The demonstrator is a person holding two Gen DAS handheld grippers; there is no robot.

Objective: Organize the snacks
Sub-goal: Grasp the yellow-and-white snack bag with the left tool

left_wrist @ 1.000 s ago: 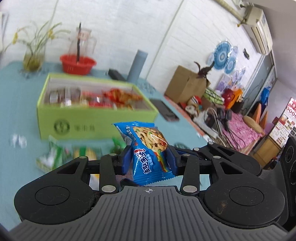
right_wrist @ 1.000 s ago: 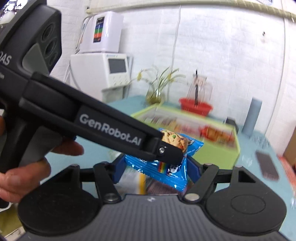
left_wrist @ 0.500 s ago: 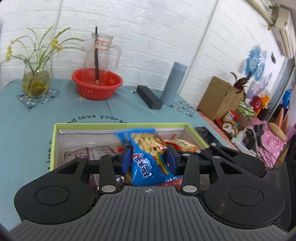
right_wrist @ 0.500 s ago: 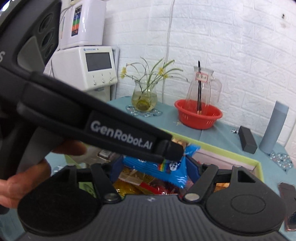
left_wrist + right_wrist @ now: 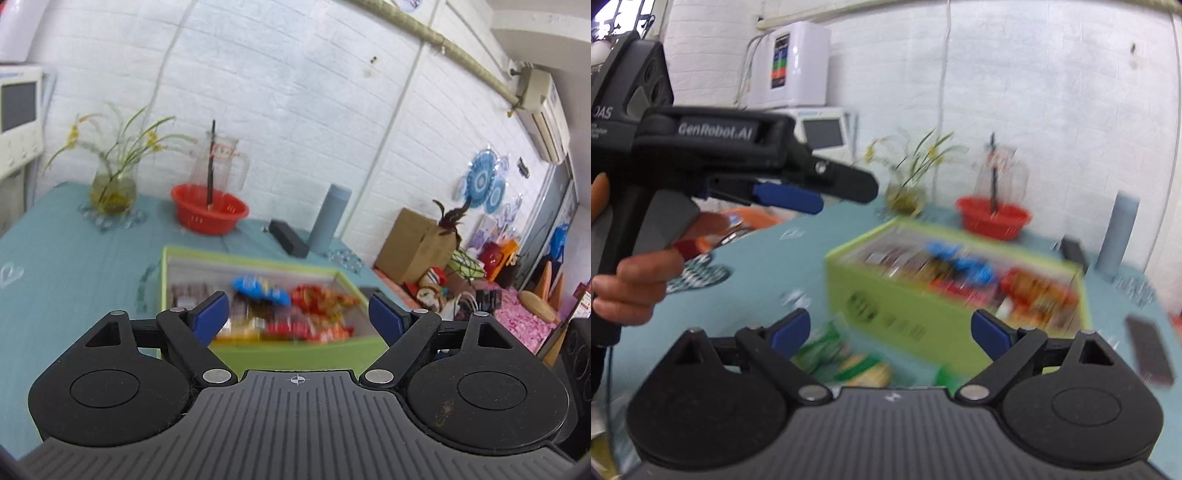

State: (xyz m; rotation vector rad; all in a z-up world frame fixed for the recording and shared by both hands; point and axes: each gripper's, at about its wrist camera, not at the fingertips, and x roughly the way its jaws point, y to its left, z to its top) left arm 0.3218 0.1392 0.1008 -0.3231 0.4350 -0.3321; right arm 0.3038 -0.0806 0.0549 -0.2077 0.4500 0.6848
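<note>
Teal cloth covers the table [image 5: 74, 258], and I go across it from left to right. At the far left, by the white brick wall, stands a glass vase [image 5: 112, 188] with yellow-flowered stems. Next to it sits a red basket [image 5: 208, 214] with a clear glass pitcher [image 5: 221, 166] behind it. A dark block [image 5: 288, 238] and a grey cylinder [image 5: 328, 218] follow further right.

Near the centre lies the green box [image 5: 295, 352], open at the top. I see snacks inside it: a blue packet [image 5: 260, 290] lies on top near the middle, and red and orange packets [image 5: 321, 310] lie to its right. All are blurred, so I cannot read any label.

My left gripper [image 5: 297, 314] is in front of the box; its jaws are opening, with nothing between the blue pads [image 5: 210, 314]. In the right wrist view a hand [image 5: 639, 280] holds that tool at the far left.

My right gripper [image 5: 890, 332] is also opening and holds nothing. Below it, green and yellow packets [image 5: 842, 362] lie loose on the cloth just in front of the box. At the far right edge of the table lies a flat dark item [image 5: 1150, 350], too blurred to identify.
</note>
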